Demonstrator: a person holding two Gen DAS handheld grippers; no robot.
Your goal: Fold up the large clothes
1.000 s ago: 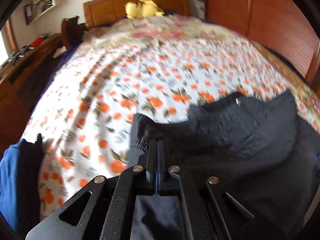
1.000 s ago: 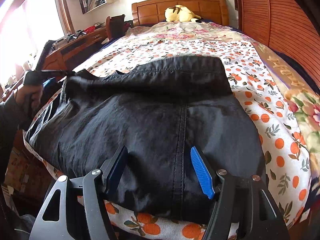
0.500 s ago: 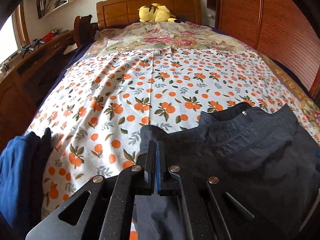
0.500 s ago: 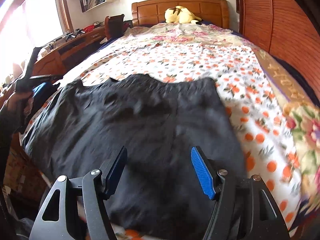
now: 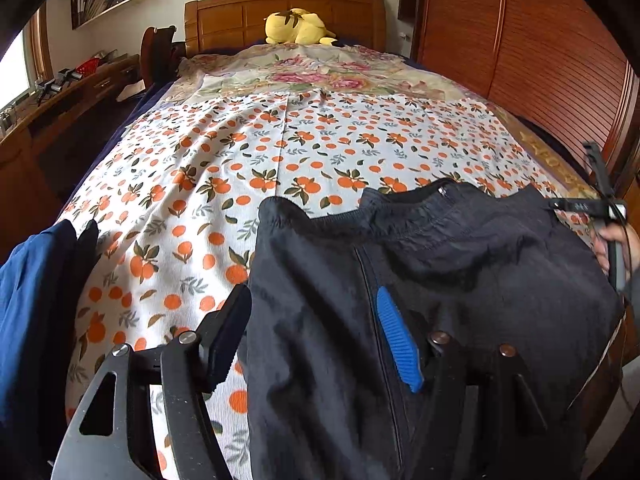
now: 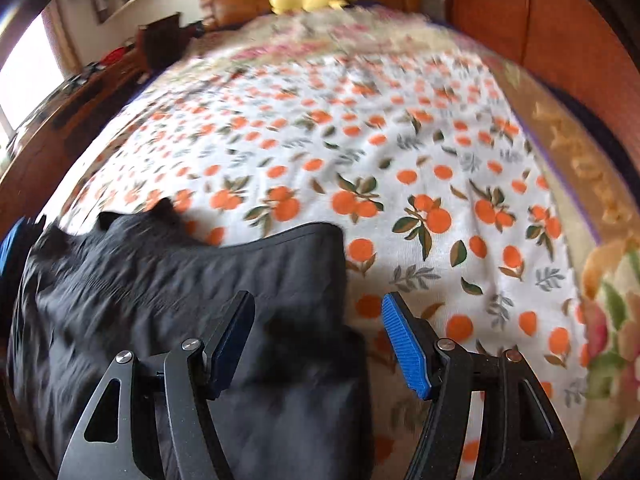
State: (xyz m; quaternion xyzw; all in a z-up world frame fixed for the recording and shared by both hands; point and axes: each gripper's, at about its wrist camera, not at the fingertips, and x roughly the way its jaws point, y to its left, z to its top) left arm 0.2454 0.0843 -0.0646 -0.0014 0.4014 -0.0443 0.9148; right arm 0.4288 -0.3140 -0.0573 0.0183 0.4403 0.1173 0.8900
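Note:
Black trousers (image 5: 420,288) lie on the near end of the bed, waistband toward the headboard; they also show in the right wrist view (image 6: 168,304). My left gripper (image 5: 316,336) is open and empty above the garment's left edge. My right gripper (image 6: 318,344) is open and empty over the garment's right edge, its blue pad (image 6: 404,348) above the sheet. The right gripper's far end and the hand holding it (image 5: 608,236) appear at the right of the left wrist view.
The bed has an orange-print sheet (image 5: 280,152) and a wooden headboard (image 5: 280,12) with a yellow plush toy (image 5: 298,28). A blue garment (image 5: 28,288) hangs at the near left. A wooden desk (image 5: 60,96) stands left; a slatted wardrobe (image 5: 540,48) stands right.
My left gripper let go of the trousers' edge and opened. The trousers settled flat on the bed. My right gripper swung right, toward the garment's right edge.

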